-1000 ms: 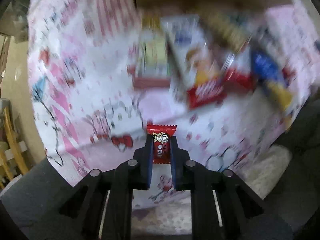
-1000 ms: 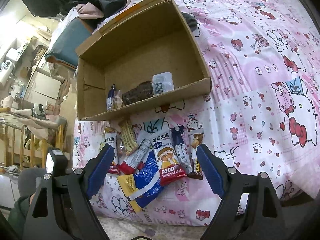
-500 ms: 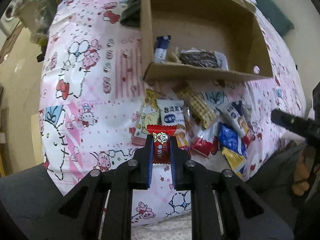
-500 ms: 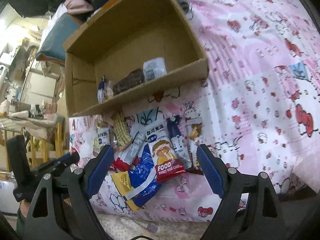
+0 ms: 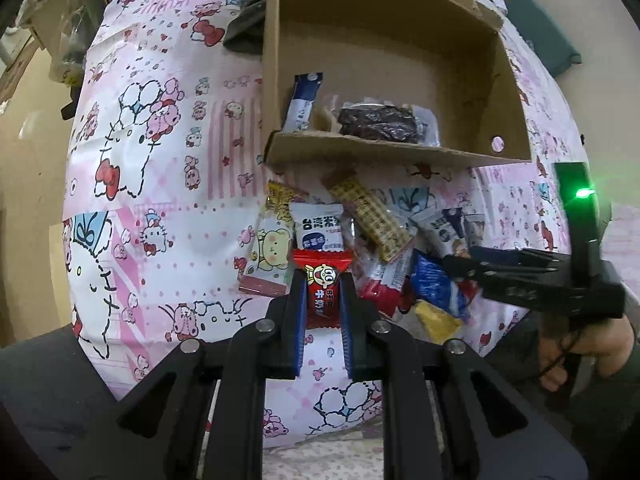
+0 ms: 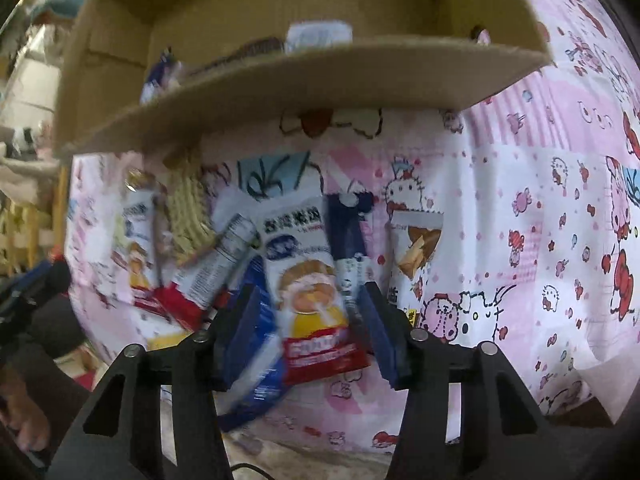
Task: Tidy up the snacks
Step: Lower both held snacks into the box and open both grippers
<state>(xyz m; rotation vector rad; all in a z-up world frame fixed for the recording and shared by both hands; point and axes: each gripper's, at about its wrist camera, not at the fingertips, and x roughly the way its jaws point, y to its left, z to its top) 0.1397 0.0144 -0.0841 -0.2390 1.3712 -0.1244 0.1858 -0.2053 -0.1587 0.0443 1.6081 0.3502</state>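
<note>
My left gripper (image 5: 322, 280) is shut on a small red candy packet (image 5: 323, 290) and holds it above the snack pile (image 5: 372, 248) on the bed. The cardboard box (image 5: 380, 152) lies beyond the pile with a blue-white packet (image 5: 302, 100) and a dark snack bag (image 5: 378, 122) inside. My right gripper (image 6: 310, 300) is open, low over the pile, its fingers either side of a white and red rice cake packet (image 6: 312, 288). The right gripper also shows at the right of the left wrist view (image 5: 520, 276). The box (image 6: 304, 76) fills the top of the right wrist view.
The bed has a pink and white cartoon sheet (image 5: 160, 200). A dark cloth (image 5: 246, 28) lies left of the box. The bed edge runs along the bottom of both views. A brown wafer packet (image 6: 416, 248) lies at the pile's right.
My left gripper has swung to face the box and pile, still holding the red candy. My right gripper has dropped close to the pile and narrowed its opening around the rice cake packet.
</note>
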